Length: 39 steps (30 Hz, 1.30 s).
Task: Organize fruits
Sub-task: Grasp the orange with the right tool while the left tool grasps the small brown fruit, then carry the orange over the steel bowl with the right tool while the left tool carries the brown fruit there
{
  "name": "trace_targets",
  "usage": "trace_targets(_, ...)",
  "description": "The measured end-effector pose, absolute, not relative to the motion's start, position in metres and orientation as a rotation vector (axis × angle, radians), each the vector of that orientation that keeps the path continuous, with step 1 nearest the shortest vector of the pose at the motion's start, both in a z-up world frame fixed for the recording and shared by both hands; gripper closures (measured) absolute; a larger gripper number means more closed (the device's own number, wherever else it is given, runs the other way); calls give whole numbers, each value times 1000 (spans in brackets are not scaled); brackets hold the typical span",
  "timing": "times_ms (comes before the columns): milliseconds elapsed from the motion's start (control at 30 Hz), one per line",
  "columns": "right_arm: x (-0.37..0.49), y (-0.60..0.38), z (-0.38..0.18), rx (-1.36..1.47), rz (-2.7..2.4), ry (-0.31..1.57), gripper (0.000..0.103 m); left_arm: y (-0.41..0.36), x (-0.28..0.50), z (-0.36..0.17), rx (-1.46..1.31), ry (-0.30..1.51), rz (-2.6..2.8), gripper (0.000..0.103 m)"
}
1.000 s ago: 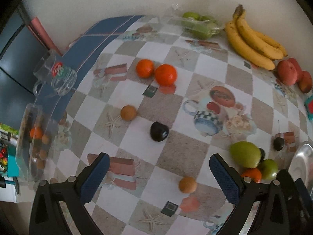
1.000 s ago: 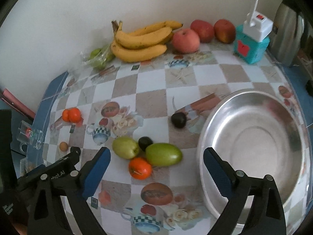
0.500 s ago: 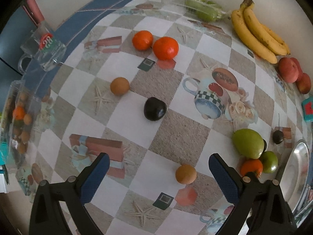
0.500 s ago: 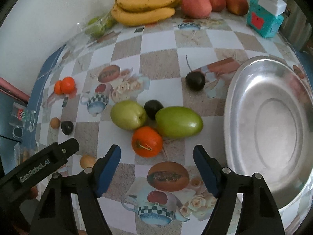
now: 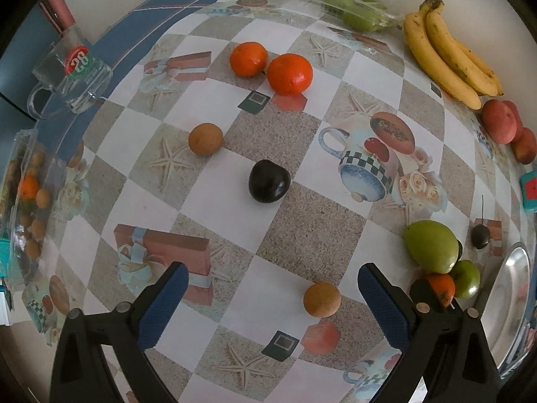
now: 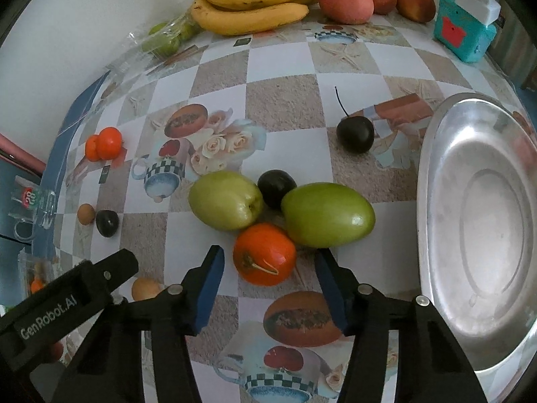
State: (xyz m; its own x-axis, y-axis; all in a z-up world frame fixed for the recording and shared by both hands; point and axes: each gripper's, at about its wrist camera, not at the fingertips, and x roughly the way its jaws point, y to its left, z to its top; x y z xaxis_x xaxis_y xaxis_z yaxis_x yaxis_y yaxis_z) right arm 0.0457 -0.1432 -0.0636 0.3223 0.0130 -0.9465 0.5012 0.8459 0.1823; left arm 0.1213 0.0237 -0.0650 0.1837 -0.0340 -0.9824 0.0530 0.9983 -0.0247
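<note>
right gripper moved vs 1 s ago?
Yes. The right gripper has come down toward the orange fruit, beside the steel bowl, which looms larger. Its jaws have been closing, flanking the fruit without pressing it.

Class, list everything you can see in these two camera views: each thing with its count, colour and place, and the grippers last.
bananas: one bunch, yellow, by the wall
apples: three, red, beside the bananas
bagged fruit: green, clear bag, left of the bananas
box: one, teal, far right
metal bowl: one, silver, empty, right
green fruits: two, centre
orange fruit: one, before the right gripper
dark fruits: three
tangerines: two, orange, far left
brown fruits: two
glass mug: one, clear, table edge
left gripper: open, empty
right gripper: jaws just closing, not yet touching the orange fruit
</note>
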Motion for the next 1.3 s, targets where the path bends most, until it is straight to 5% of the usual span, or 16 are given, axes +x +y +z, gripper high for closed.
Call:
trace_targets(167, 47, -140, -64, 492, -321, 1205, 64, 26, 119, -62, 12, 1383, -65, 1)
trace_targets(567, 31, -143, -44, 534, -294, 1182, 65, 20, 112, -46, -4, 1370, -97, 12)
trace_targets(1300, 2, -152, 3, 550, -282, 1056, 65, -28, 82, -63, 114, 1430, -193, 75)
